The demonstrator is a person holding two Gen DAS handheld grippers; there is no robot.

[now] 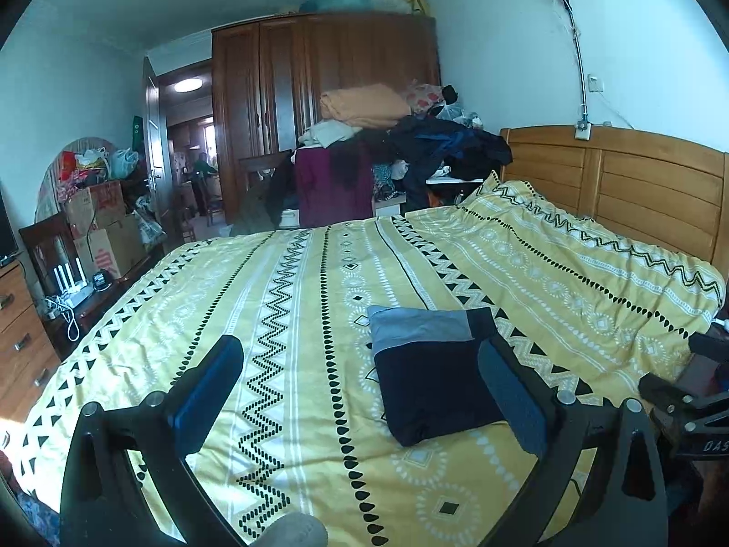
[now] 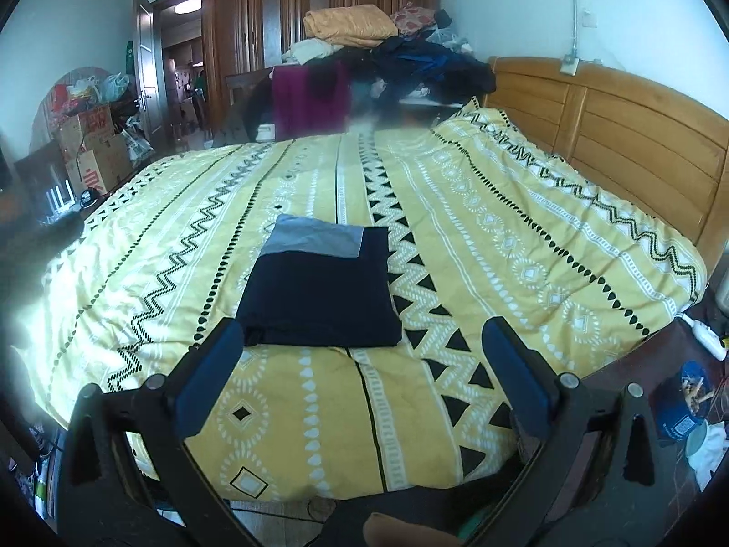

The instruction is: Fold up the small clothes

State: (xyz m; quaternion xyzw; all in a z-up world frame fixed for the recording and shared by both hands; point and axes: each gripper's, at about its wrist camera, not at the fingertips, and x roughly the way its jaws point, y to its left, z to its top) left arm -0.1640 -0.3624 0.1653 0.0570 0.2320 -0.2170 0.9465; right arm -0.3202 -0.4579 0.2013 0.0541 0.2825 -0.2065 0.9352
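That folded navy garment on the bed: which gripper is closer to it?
Probably the left gripper: its right finger overlaps the folded navy garment in its view. The right gripper hangs open just short of the garment's near edge, over the yellow bedspread. The difference looks small.

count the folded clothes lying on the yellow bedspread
1: a navy and grey folded garment lies flat on the yellow bedspread, just ahead of the open right gripper. More clothes sit piled beyond the bed, not on it.
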